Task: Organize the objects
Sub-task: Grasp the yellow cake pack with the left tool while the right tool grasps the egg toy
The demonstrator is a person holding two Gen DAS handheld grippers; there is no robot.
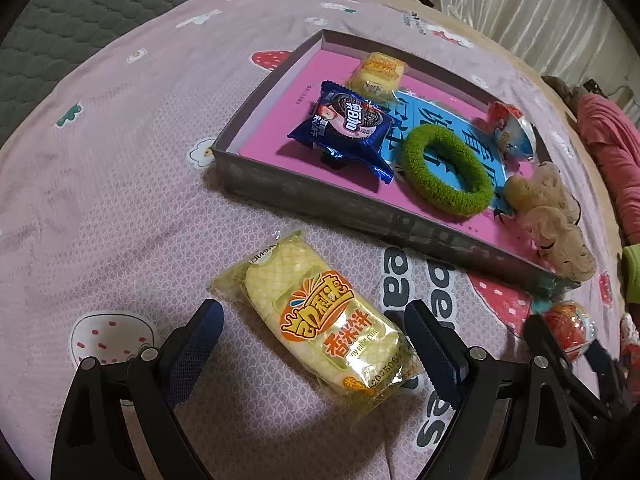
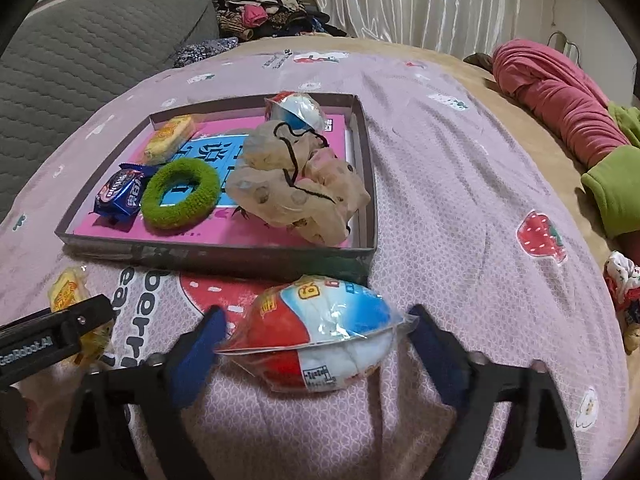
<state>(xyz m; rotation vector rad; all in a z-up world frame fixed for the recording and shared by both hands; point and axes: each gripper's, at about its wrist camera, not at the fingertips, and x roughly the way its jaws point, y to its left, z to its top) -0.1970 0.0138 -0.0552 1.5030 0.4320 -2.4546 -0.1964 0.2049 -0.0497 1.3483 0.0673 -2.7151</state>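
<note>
A shallow grey box [image 1: 320,196] [image 2: 216,254] with a pink floor lies on the bed. It holds a blue cookie packet [image 1: 344,128] [image 2: 120,194], a green scrunchie [image 1: 448,170] [image 2: 180,194], a yellow snack [image 1: 378,74] [image 2: 170,138], a beige spotted scrunchie [image 1: 556,220] [image 2: 296,192] and a red-blue wrapped egg [image 1: 510,126] [image 2: 294,114]. My left gripper [image 1: 316,344] is open around a yellow rice-cracker packet [image 1: 320,316] on the bedspread. My right gripper [image 2: 316,344] is open around a second red-white-blue wrapped egg [image 2: 320,336], which also shows in the left wrist view [image 1: 568,328].
The pink strawberry-print bedspread [image 2: 460,200] covers the bed. A grey quilted headboard [image 2: 80,64] stands at the back left. Pink and green clothing [image 2: 560,100] lies at the right edge. A small patterned item [image 2: 624,284] lies far right.
</note>
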